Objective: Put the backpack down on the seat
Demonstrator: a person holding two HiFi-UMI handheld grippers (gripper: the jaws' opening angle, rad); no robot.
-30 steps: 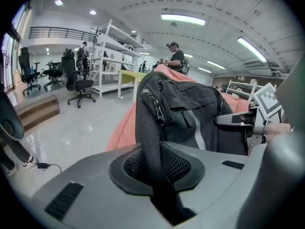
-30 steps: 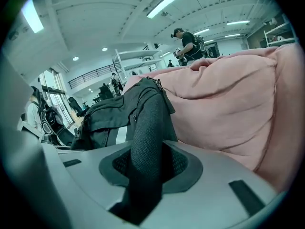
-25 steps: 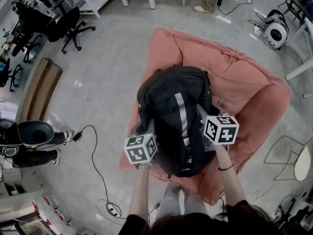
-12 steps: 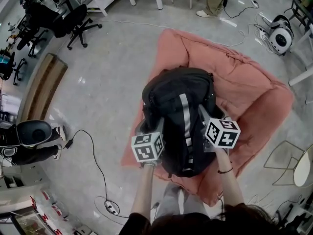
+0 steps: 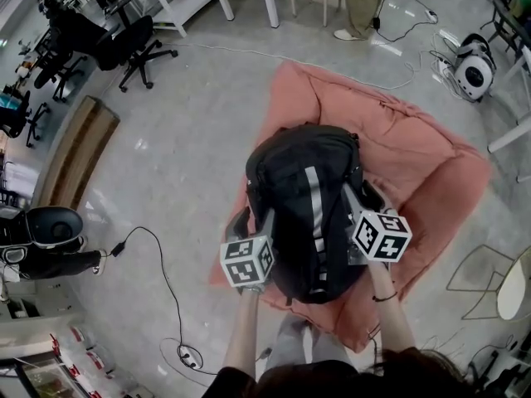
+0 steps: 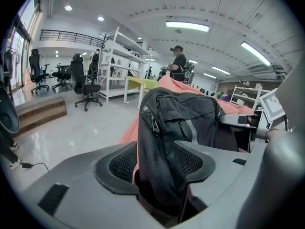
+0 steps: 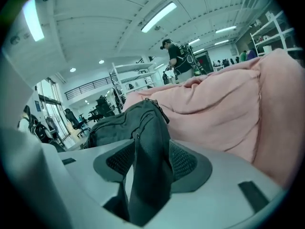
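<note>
The black backpack (image 5: 303,206) with a grey stripe lies on the pink beanbag seat (image 5: 415,156). My left gripper (image 5: 255,222) is at the pack's left side and my right gripper (image 5: 355,199) at its right side. In the left gripper view the backpack (image 6: 183,118) stands ahead, and a fold of its fabric hangs between the opening jaws of the left gripper (image 6: 159,163), with a gap at the left pad. In the right gripper view a dark strap of the backpack (image 7: 119,125) runs loosely between the opening jaws of the right gripper (image 7: 150,161), beside the seat (image 7: 224,109).
A black cable (image 5: 162,272) snakes over the grey floor to the left. An office chair (image 5: 137,44) and a wooden bench (image 5: 70,152) stand further left. A white round device (image 5: 469,56) sits at the top right, a wire chair (image 5: 481,272) at the right, a person's legs (image 5: 361,2) behind the seat.
Both grippers' jaws have spread apart on the backpack's sides. The pack has settled on the seat and stays put. Both grippers have drawn back slightly toward me.
</note>
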